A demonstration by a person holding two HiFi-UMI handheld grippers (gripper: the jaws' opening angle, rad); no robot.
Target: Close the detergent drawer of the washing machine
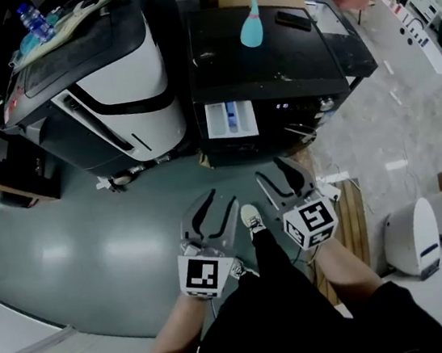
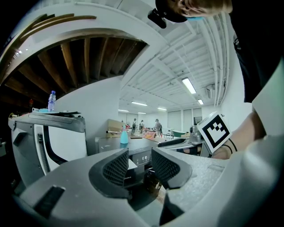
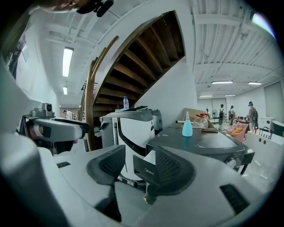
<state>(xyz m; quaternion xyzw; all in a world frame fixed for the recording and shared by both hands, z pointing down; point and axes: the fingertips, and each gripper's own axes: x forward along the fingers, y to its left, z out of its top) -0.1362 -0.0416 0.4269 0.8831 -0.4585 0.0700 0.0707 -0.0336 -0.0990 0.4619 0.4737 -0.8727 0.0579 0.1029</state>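
Observation:
The black washing machine (image 1: 269,51) stands ahead of me with its white detergent drawer (image 1: 231,119) pulled out of the front top left. Both grippers hang low in front of it, well short of the drawer. My left gripper (image 1: 222,197) is open with nothing between its pads. In the left gripper view (image 2: 140,170) the drawer (image 2: 132,164) shows through the gap. My right gripper (image 1: 270,168) is open too and holds nothing. In the right gripper view (image 3: 135,170) the drawer's dark front panel (image 3: 144,170) sits between the pads, farther off.
A white and black machine (image 1: 111,89) stands at the left with a water bottle (image 1: 34,22) on top. A teal bottle (image 1: 251,27) and a flat black item (image 1: 293,20) lie on the washer. A wooden pallet (image 1: 348,211) and a white appliance (image 1: 413,238) are at the right.

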